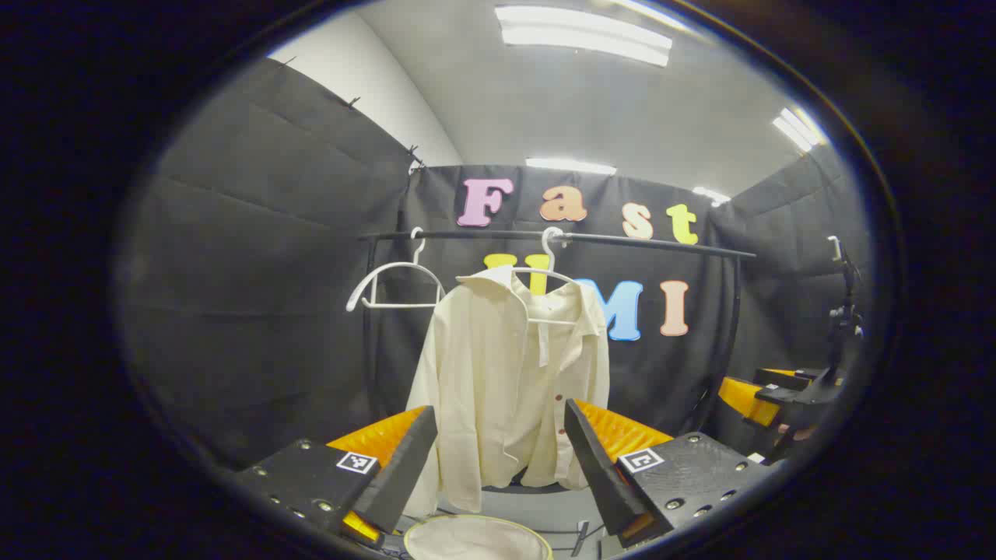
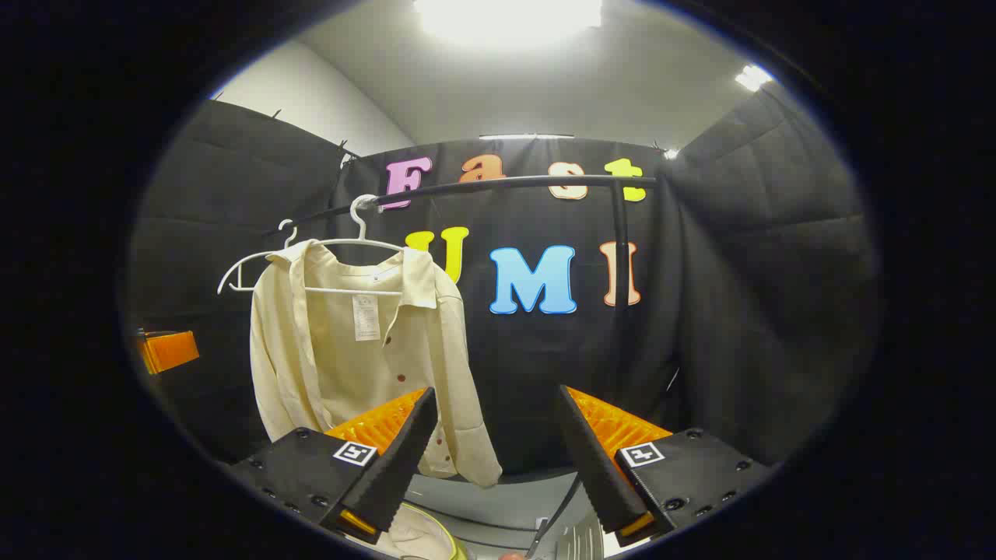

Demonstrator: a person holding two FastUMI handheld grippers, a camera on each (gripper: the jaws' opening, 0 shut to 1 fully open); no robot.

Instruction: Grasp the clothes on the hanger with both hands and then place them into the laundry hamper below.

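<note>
Black cloth walls on three sides, white ceiling with strip lights above, dark rail [image 1: 646,243] spanning the back. Two white hangers [image 1: 393,284] counted on that rail: one bare, toward the left in the left gripper view; one carrying the shirt [image 1: 506,381].

One shirt counted: cream, long-sleeved, collared, small dark buttons down the front, white tag inside the neck. Hung open and limp from its hanger [image 2: 354,245], one sleeve trailing low. Judged light, soft and floppy; likely to sag and slide rather than keep shape. Thin cloth, so easily bunched between fingers, not fragile.

Best taken at both shoulders, just under the hanger arms, one side per tool; lifted up and off the hook ends afterwards. Grip at the hem or a sleeve alone judged poor, with the hanger liable to snag the collar.

One hamper [image 1: 476,538] counted: round, pale liner with a light rim, directly below the shirt, at the lower edge of the left gripper view; rim also glimpsed in the right gripper view [image 2: 436,537].

Two tongs counted. Left tongs [image 1: 502,459] spread apart, short of the shirt, framing its lower half, nothing held. Right tongs [image 2: 494,459] likewise spread apart and empty, aimed right of the shirt, toward bare cloth wall.
</note>
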